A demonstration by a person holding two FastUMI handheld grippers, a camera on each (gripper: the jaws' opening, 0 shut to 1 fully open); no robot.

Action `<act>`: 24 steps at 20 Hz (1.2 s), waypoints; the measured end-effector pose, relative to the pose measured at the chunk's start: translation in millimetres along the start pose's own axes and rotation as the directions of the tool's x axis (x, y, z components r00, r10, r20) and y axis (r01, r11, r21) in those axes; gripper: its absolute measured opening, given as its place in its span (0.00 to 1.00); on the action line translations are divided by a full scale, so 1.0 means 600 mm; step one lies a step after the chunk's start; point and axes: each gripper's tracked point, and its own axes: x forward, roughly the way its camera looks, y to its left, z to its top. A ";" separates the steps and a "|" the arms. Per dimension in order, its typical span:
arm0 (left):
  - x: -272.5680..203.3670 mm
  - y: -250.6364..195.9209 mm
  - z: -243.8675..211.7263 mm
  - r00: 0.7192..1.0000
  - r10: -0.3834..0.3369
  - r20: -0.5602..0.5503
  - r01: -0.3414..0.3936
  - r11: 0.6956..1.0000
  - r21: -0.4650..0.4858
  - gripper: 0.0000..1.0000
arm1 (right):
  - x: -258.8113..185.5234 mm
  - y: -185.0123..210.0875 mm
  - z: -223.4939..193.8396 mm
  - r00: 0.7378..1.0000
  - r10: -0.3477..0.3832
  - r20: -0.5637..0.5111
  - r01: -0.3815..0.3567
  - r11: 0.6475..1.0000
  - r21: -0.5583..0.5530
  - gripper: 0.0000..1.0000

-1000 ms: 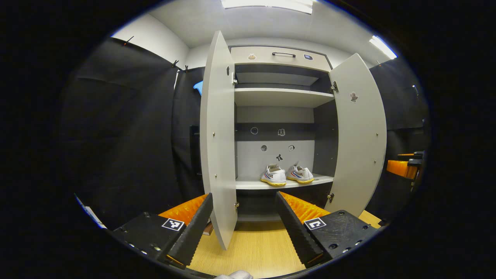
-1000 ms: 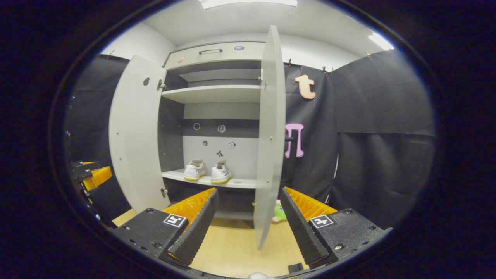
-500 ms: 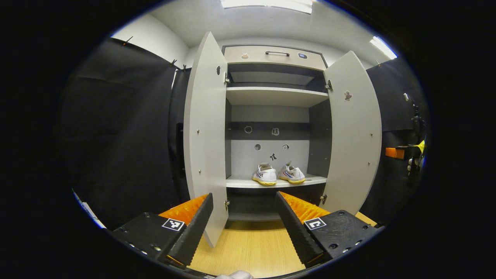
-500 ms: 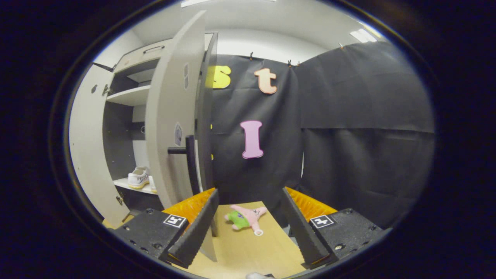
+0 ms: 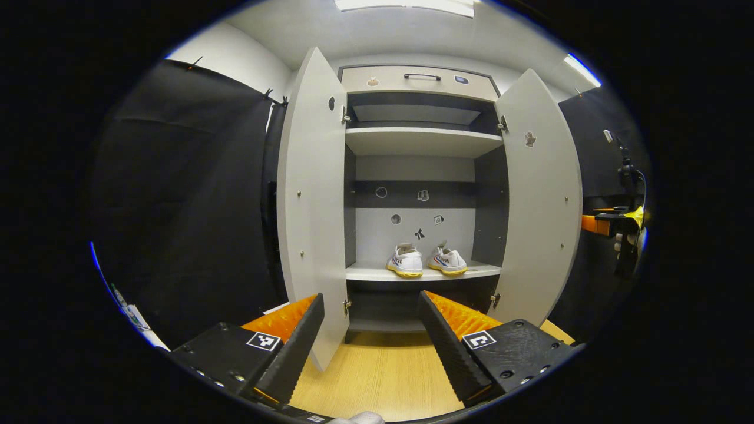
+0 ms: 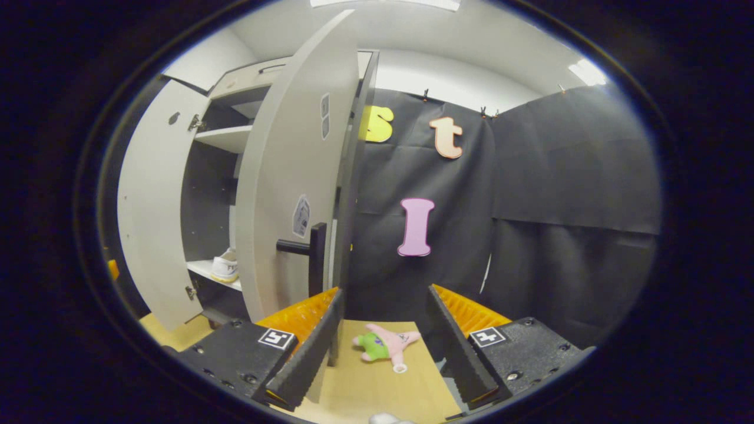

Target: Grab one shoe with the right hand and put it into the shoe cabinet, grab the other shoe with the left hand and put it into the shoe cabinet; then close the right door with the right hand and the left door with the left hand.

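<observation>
Pink plush toy [image 6: 386,344] lies beyond right door's [image 6: 291,194] edge.

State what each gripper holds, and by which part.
Nothing is held: the left gripper and the right gripper are both open and empty.

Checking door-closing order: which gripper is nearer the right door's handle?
Right. The right gripper sits just beside the right door, its handle close above its fingers. The left gripper faces the cabinet from farther back.
</observation>
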 end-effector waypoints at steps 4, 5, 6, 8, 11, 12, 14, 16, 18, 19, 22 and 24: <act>0.000 0.008 0.005 1.000 0.008 -0.001 -0.008 1.000 0.003 0.96 | 0.001 0.073 0.000 0.995 0.104 -0.005 -0.104 0.993 0.059 0.94; -0.003 0.011 0.009 1.000 0.014 0.002 -0.014 1.000 0.006 0.96 | 0.002 0.088 0.002 0.993 0.118 -0.002 -0.118 0.992 0.049 0.94; -0.006 0.016 0.011 1.000 0.025 0.007 -0.025 1.000 0.011 0.96 | 0.004 0.106 0.005 0.991 0.137 0.001 -0.137 0.989 0.047 0.94; -0.010 0.023 0.012 0.999 0.037 0.008 -0.037 0.999 0.007 0.96 | 0.013 0.148 0.005 0.983 0.186 0.000 -0.186 0.981 0.053 0.93; -0.017 0.035 0.009 0.999 0.050 -0.007 -0.050 0.999 -0.007 0.96 | 0.034 0.203 0.012 0.970 0.244 -0.001 -0.243 0.969 0.051 0.94; -0.018 0.040 0.009 0.998 0.055 -0.009 -0.055 0.998 -0.007 0.96 | 0.040 0.224 0.012 0.965 0.264 0.004 -0.264 0.963 0.053 0.94; -0.024 0.052 0.011 0.998 0.069 -0.008 -0.069 0.998 0.000 0.96 | 0.044 0.264 0.007 0.952 0.307 -0.011 -0.305 0.950 0.068 0.97; -0.028 0.065 0.013 0.997 0.073 -0.009 -0.073 0.997 -0.005 0.96 | 0.037 0.284 0.015 0.948 0.317 0.009 -0.317 0.946 0.074 0.98; -0.025 0.074 0.014 0.997 0.075 -0.006 -0.075 0.997 -0.005 0.96 | 0.025 0.292 0.010 0.948 0.320 0.004 -0.319 0.946 0.059 0.99; -0.025 0.079 0.015 0.997 0.073 -0.005 -0.073 0.997 -0.004 0.96 | 0.018 0.295 0.007 0.947 0.322 -0.003 -0.321 0.945 0.057 0.99; -0.022 0.092 0.016 0.998 0.063 -0.004 -0.063 0.998 -0.011 0.96 | -0.007 0.298 0.000 0.953 0.302 -0.011 -0.302 0.953 0.039 0.99; -0.020 0.102 0.014 0.998 0.056 -0.002 -0.056 0.998 -0.010 0.96 | -0.030 0.306 -0.014 0.954 0.298 -0.019 -0.297 0.954 0.032 0.99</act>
